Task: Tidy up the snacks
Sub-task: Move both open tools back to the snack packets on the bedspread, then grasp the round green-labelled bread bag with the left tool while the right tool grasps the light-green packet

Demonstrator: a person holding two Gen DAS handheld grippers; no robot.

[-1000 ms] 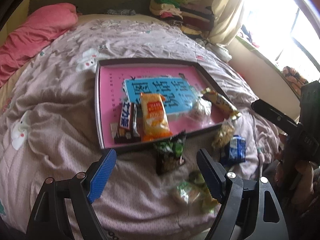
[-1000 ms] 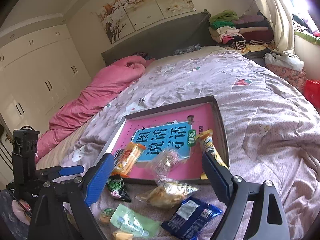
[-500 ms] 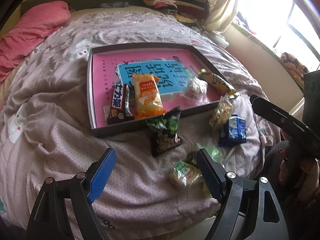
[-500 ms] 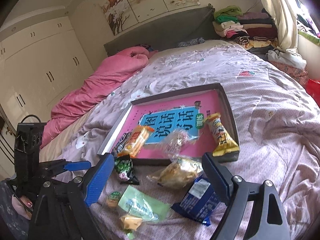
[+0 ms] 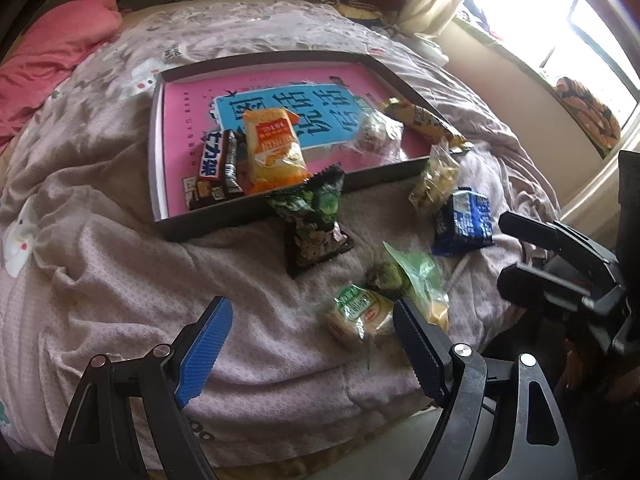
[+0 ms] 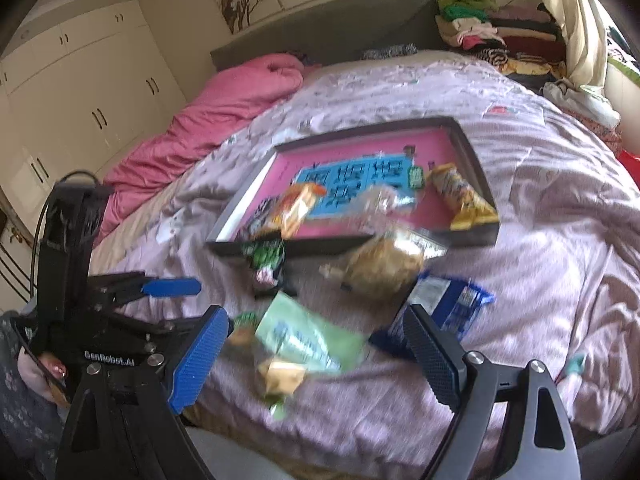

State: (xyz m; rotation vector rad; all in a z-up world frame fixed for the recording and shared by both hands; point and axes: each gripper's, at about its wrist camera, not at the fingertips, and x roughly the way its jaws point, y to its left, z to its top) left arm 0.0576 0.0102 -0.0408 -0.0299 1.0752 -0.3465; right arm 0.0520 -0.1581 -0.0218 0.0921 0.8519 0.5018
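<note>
A dark-rimmed tray with a pink and blue printed floor lies on the bed. Inside are an orange packet, a dark chocolate bar, a clear wrapped snack and a yellow bar. Loose on the quilt in front lie a dark green pouch, a clear bag of yellow bits, a blue packet, a pale green packet and a small green-label snack. My left gripper is open above the quilt's near edge. My right gripper is open over the pale green packet, holding nothing.
A pink duvet is bunched at the bed's far left. Folded clothes are stacked by the headboard, and a bright window is at the right. White wardrobes line the left wall. The bed's near edge drops off just below both grippers.
Both grippers have tilted and sunk toward the loose snacks at the bed's near edge, so the tray sits higher in both views. Both stay open. No snack has moved.
</note>
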